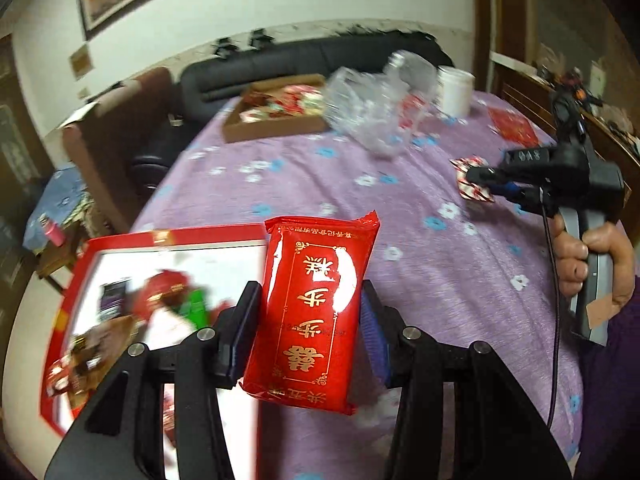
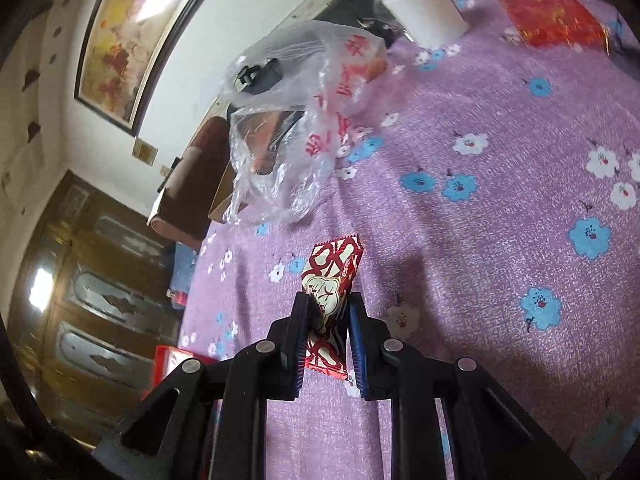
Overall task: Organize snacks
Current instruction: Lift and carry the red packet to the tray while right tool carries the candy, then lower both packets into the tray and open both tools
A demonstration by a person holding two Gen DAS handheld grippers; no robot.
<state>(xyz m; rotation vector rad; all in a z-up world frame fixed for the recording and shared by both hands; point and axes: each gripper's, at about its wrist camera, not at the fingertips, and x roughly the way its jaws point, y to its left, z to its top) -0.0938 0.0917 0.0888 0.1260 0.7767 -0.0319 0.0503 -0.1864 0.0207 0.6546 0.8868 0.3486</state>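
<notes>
At near left, the left gripper [image 1: 310, 308] is clamping a red snack packet [image 1: 316, 312] above the red-rimmed box [image 1: 80, 264]. Further right, the right gripper [image 2: 328, 312] is pinching a small red-and-white candy [image 2: 330, 300] over the purple flowered tablecloth [image 2: 500, 240].

— From the left tool [image 1: 310, 312] we look down along its fingers, close, across the table [image 1: 400, 216].
— From the right tool [image 2: 330, 316] likewise; both views share the plastic bag [image 2: 288, 120].
</notes>
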